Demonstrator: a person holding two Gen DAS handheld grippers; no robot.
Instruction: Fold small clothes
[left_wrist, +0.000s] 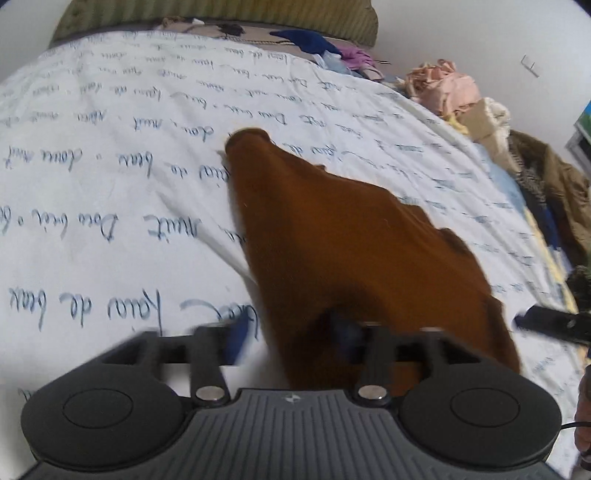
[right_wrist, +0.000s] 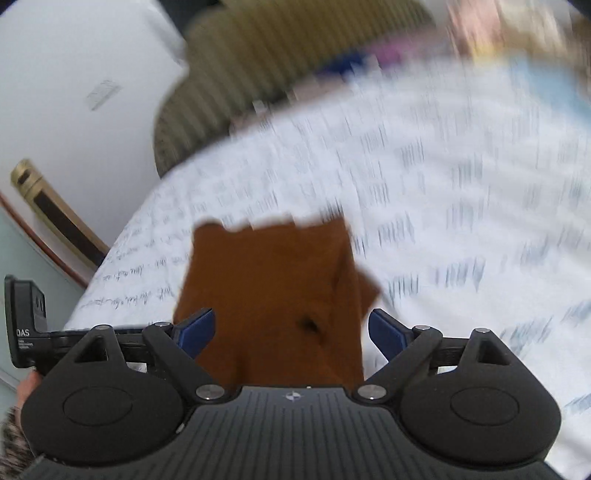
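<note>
1. Brown garment (left_wrist: 325, 236) lies on the white bedspread (left_wrist: 110, 192), spread out from the grippers toward the olive headboard (left_wrist: 221, 14); one narrow end points at the headboard.
2. Readable writing: the bedspread carries blue cursive script, upside down in the left wrist view; "de beau", "nuit" and "doux" can be made out. A black module beside the right gripper reads "DAS" (right_wrist: 23, 332); the smaller print is illegible.
3. Left gripper (left_wrist: 291, 332): blue fingers apart. The right finger is under or in the garment's near edge, the left finger (left_wrist: 236, 339) is over the bedspread beside it. Blurred; whether it pinches cloth, cannot tell.
4. Right gripper (right_wrist: 291, 328): jaws wide, released. The garment (right_wrist: 273, 295) lies between the blue fingers (right_wrist: 197, 326), contact unclear.
5. Pile of mixed clothes (left_wrist: 454, 88) right of the garment, at the bedspread's edge.
</note>
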